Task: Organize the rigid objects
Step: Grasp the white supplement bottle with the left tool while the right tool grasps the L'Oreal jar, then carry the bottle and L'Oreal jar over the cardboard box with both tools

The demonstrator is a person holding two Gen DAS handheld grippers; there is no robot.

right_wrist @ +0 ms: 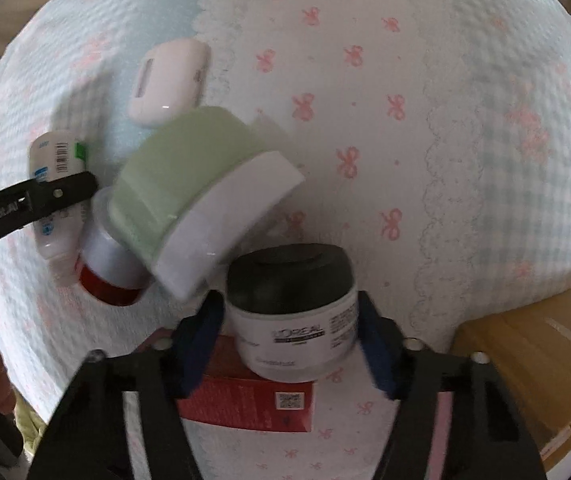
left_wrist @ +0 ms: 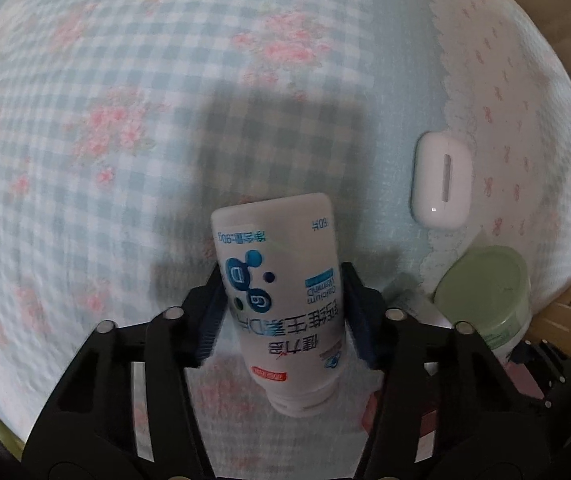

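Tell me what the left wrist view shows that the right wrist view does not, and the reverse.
Only the left wrist view: the left gripper shut on the white calcium bottle, seen label-side, over the blue checked floral cloth.

Only the right wrist view: the right gripper shut on the black-lidded L'Oreal jar, the red box beneath it, and a red-capped clear container.

Both: the white case, the green-lidded jar, and the cardboard box.
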